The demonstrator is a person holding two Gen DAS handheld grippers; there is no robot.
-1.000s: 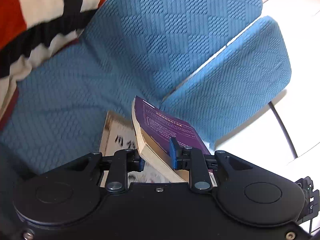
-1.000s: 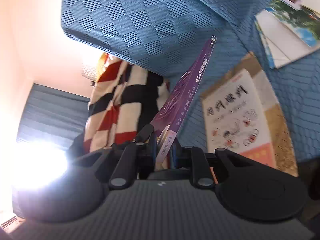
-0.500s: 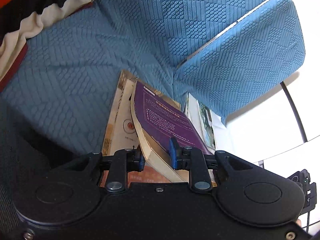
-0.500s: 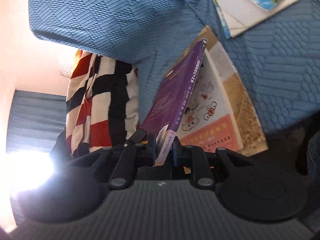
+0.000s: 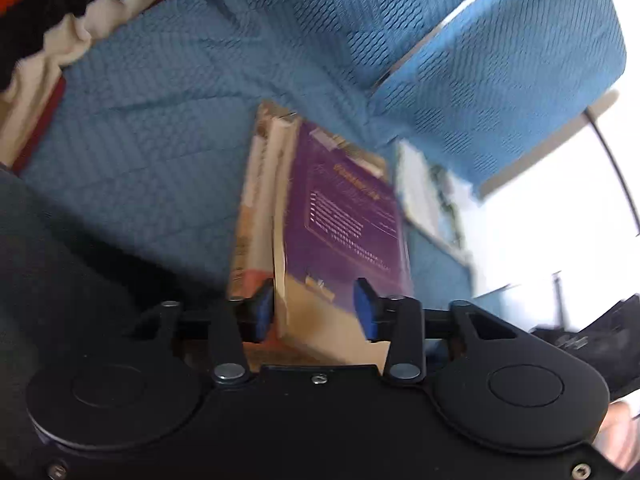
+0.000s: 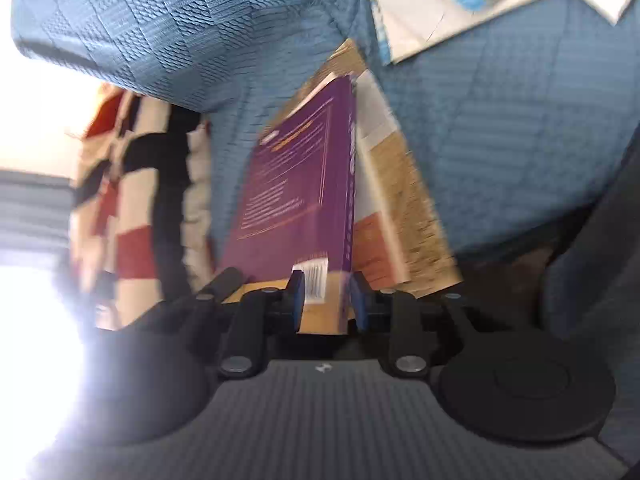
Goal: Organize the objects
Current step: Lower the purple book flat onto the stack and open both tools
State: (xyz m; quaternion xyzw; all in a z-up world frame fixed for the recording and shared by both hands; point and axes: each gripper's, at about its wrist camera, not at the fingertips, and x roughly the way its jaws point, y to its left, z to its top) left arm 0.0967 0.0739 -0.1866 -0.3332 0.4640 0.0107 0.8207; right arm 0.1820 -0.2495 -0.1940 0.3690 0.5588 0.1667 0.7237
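A purple-covered book (image 5: 344, 216) lies on top of a tan and white book (image 5: 256, 200) on the blue sofa seat. It also shows in the right wrist view (image 6: 292, 184), over the tan book (image 6: 396, 200). My left gripper (image 5: 314, 312) has its jaws spread, one blue pad at each side of the purple book's near end. My right gripper (image 6: 324, 300) also has its jaws spread around the book's near end by the barcode. Both views are motion-blurred.
The blue quilted sofa (image 5: 168, 128) has back cushions (image 5: 500, 80) behind the books. Another book with a landscape cover (image 6: 448, 8) lies further along the seat, and shows in the left wrist view (image 5: 432, 196). A red, black and white striped blanket (image 6: 132, 208) lies on the other side.
The purple book has come down from tilted and held to lying flat on the tan book. Both grippers' jaws have opened wider around it.
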